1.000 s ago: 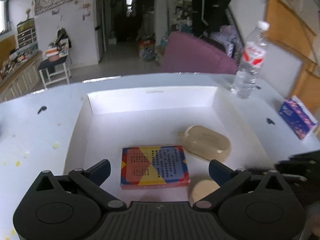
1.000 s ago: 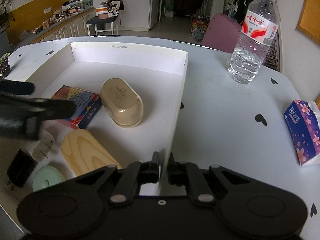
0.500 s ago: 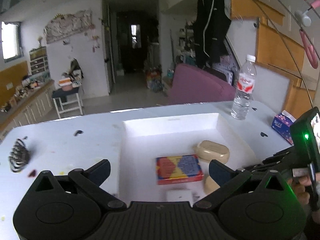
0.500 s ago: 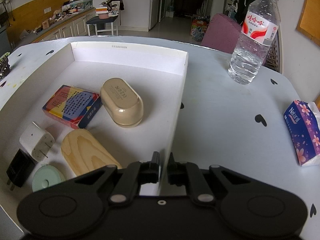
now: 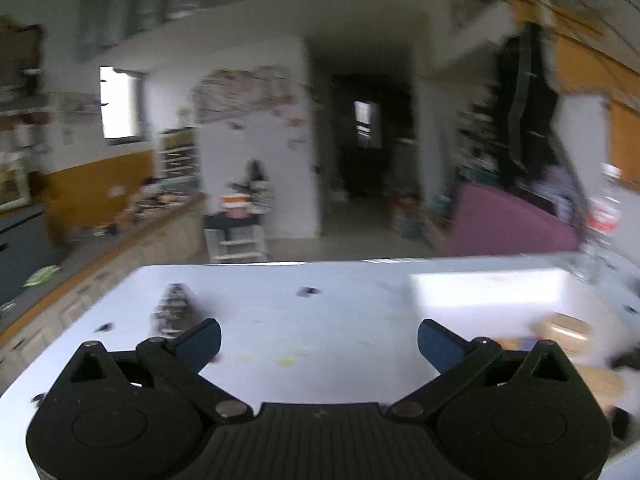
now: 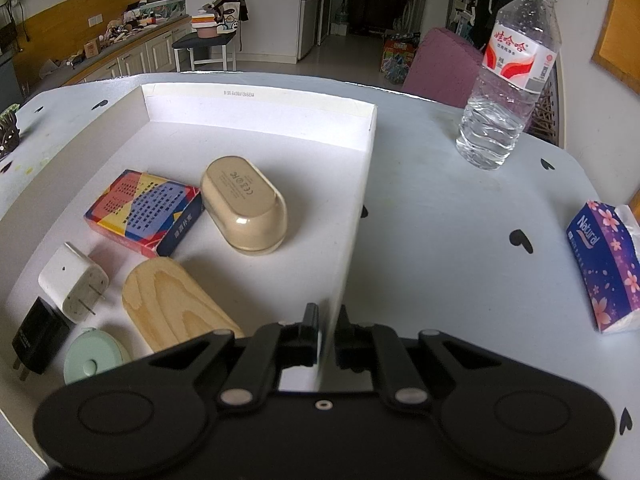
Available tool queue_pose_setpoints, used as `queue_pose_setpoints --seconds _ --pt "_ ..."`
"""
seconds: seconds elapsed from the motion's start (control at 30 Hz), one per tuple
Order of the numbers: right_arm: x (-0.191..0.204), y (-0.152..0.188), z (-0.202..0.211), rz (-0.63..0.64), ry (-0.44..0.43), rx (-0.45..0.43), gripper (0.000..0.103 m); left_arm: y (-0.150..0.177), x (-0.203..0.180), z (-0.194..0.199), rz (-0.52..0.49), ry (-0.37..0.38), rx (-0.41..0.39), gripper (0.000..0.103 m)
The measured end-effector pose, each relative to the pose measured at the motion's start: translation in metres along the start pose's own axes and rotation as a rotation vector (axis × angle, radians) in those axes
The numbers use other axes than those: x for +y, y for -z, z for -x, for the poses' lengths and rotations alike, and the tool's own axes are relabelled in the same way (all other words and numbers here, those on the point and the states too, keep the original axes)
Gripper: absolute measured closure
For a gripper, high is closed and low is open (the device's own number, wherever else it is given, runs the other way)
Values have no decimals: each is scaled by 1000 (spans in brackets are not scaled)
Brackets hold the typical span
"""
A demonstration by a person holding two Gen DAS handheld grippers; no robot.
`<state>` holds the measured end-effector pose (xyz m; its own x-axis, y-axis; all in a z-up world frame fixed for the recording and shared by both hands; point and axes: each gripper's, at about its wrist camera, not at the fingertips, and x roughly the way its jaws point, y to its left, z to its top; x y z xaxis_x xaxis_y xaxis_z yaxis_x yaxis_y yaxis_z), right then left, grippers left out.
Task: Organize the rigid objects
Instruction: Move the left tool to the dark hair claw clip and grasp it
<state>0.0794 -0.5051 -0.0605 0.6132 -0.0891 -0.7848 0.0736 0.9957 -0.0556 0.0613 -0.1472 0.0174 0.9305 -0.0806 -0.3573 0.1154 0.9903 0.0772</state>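
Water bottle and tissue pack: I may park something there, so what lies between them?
Bare tabletop with small black printed marks lies between the water bottle and tissue pack, in the right wrist view.

Two low wrist views, shared tray (image 6: 362, 184)

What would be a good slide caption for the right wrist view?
Hand-held gripper pinching the white tray's side wall, with chargers, boxes and cases already inside.

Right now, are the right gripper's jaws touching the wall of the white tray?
Touching. The right wrist view shows the right gripper with its jaws closed on the tray's thin right wall, one on each side.
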Motion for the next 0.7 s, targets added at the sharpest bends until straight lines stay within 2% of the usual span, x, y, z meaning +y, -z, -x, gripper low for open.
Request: queue_pose_setpoints --seconds 0.17,0.33,0.5,0.7 --pt "0 0 1 1 1 0 93 10 40 -25 65 -153 -52 1" --pt "1 -1 2 11 7 -3 93 11 61 -63 135 -270 -101 1" --pt "0 0 1 8 4 -4 93 5 75 -110 236 -312 -86 2" --pt "0 0 2 11 6 -5 93 5 88 -146 332 -370 -74 11"
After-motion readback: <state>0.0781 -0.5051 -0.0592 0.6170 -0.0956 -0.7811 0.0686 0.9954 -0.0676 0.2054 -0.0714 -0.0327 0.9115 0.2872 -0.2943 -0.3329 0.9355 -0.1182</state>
